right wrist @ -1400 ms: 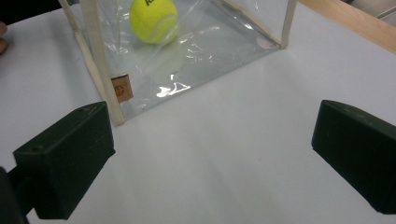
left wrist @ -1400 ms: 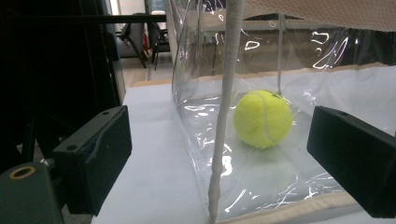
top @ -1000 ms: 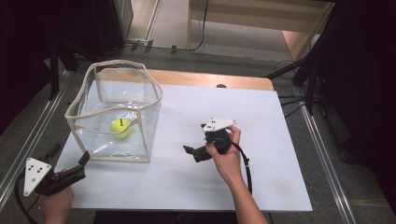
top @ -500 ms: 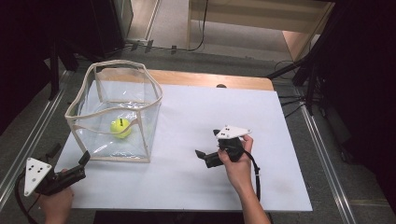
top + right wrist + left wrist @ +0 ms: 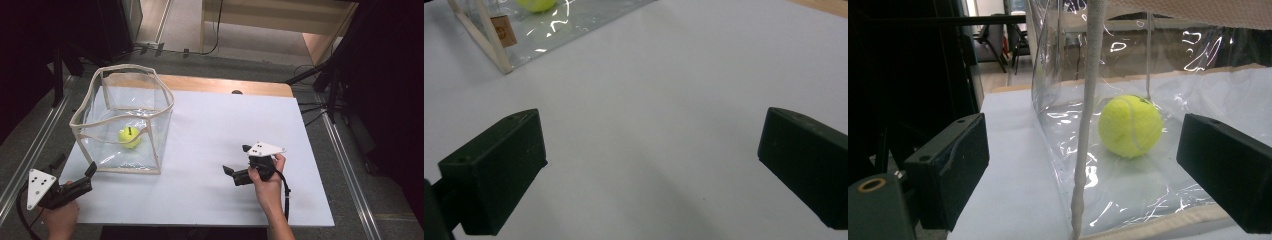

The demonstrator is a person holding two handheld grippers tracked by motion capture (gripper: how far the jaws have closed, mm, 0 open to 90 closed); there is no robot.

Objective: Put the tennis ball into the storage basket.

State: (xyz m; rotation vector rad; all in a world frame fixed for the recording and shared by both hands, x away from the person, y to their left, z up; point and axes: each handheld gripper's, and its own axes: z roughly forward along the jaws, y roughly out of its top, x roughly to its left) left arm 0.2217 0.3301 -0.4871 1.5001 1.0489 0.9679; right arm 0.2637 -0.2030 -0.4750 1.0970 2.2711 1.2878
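Observation:
A yellow tennis ball (image 5: pixel 129 136) lies inside a clear plastic box (image 5: pixel 150 107) with cream edging, at the left of the white table. My left gripper (image 5: pixel 74 166) is open at the table's front left corner, just off the box's near corner. In the left gripper view the ball (image 5: pixel 1130 126) shows through the box wall (image 5: pixel 1063 100), between my wide-apart jaws (image 5: pixel 1083 165). My right gripper (image 5: pixel 237 161) stands open over bare table at centre right, well apart from the box. Its view shows the empty gap of the gripper (image 5: pixel 649 175), with the box corner (image 5: pixel 494 40) and ball (image 5: pixel 535 4) far off.
The white tabletop (image 5: pixel 210 130) lies on a wooden table (image 5: pixel 225 85). Metal rails (image 5: pixel 345 165) run along both sides. Dark equipment and cables stand on the floor beyond the far edge.
My right gripper has drawn back toward the right front of the table, away from the box. The left gripper, box and ball have stayed put.

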